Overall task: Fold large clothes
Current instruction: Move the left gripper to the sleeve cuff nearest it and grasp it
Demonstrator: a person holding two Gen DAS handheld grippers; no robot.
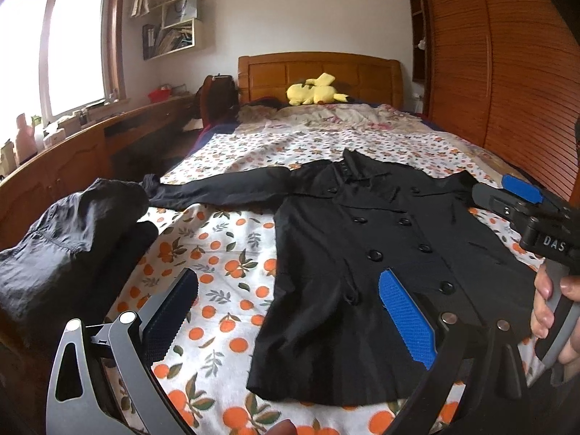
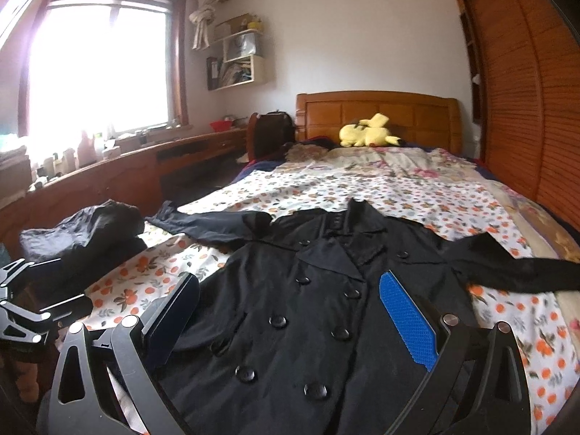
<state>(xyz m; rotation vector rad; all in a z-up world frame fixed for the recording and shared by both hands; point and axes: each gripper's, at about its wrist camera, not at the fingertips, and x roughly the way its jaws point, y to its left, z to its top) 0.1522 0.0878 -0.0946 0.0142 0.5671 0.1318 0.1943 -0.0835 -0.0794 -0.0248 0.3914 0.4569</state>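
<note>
We've got the black coat [image 1: 366,253] spread flat, front up, on the bed [image 1: 224,253], collar toward the headboard [image 1: 319,76] and hem toward us. Two rows of buttons [image 2: 277,321] run down its front. One sleeve [image 1: 224,190] stretches straight out to the left, the other [image 2: 522,272] lies out to the right across the orange-print sheet.

Our left claw [image 1: 290,311] hangs above the hem end with its jaws spread wide and nothing between them, one dark pad over the sheet, the blue pad [image 1: 406,319] over the coat. Our right claw [image 2: 290,311] hovers over the coat's front, jaws just as wide apart and holding nothing. From the left camera we see the right claw at the coat's right side, near the sleeve, a hand [image 1: 551,308] wrapped round its grey handle.

Left of the coat sits a pile of dark clothes [image 1: 69,239], just beside the left sleeve's cuff. Up by the headboard lies a yellow plush [image 1: 315,88]. A wooden counter [image 2: 119,166] runs under the window [image 2: 98,69] on the left, bottles along it, and a slatted wardrobe [image 1: 507,72] stands on the right.
</note>
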